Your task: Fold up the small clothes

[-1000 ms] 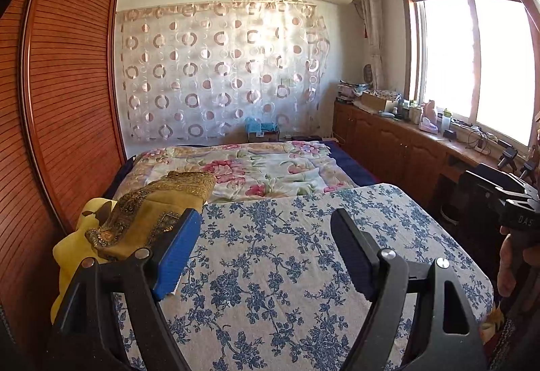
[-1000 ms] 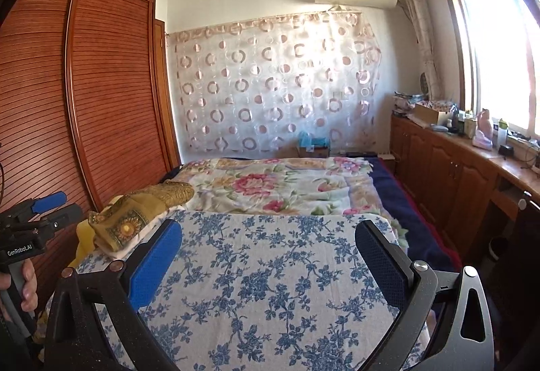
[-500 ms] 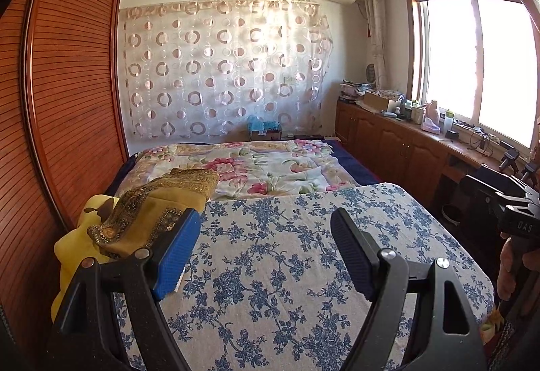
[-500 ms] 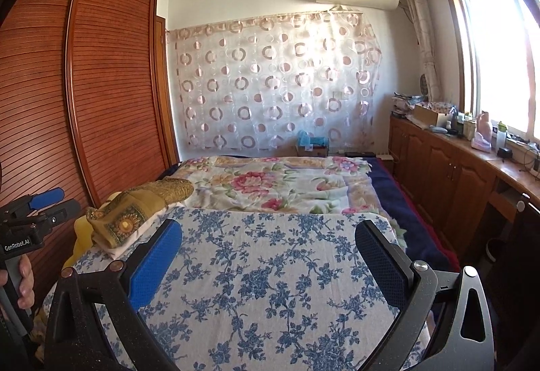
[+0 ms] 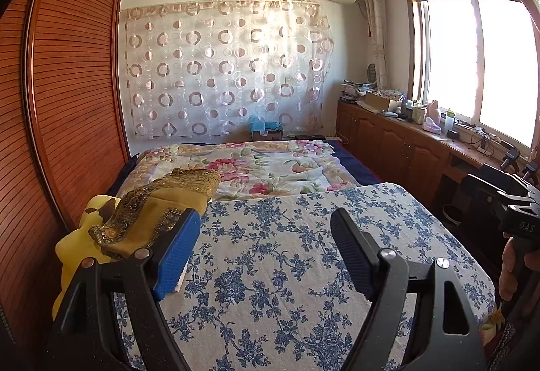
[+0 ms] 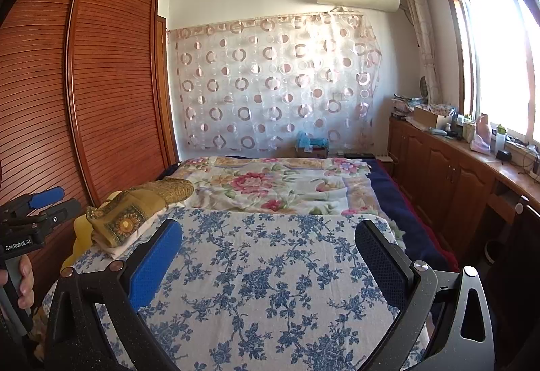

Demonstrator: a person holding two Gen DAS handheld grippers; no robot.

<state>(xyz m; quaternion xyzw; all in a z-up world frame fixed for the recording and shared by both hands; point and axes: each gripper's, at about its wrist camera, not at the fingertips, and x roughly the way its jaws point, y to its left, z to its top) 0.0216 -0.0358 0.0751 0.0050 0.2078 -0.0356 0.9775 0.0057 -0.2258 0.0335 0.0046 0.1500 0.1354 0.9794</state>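
Observation:
A folded mustard-gold garment with embroidered trim (image 5: 158, 205) lies on a small stack at the left edge of the blue-flowered cloth (image 5: 287, 256); it also shows in the right wrist view (image 6: 135, 212). A yellow cloth (image 5: 72, 242) lies under it. My left gripper (image 5: 266, 236) is open and empty, above the flowered cloth, its blue pad close to the garment. My right gripper (image 6: 268, 249) is open and empty over the flowered cloth (image 6: 270, 286). Each gripper's body shows at the edge of the other's view.
A bed with a floral quilt (image 5: 256, 165) lies beyond the cloth. A slatted wooden wardrobe (image 5: 71, 84) stands close on the left. A wooden counter with clutter (image 5: 422, 131) runs along the right under the window. A patterned curtain (image 5: 222, 67) covers the far wall.
Both views have tilted slightly upward; the grippers stay open and empty over the cloth. The garment stack has not moved.

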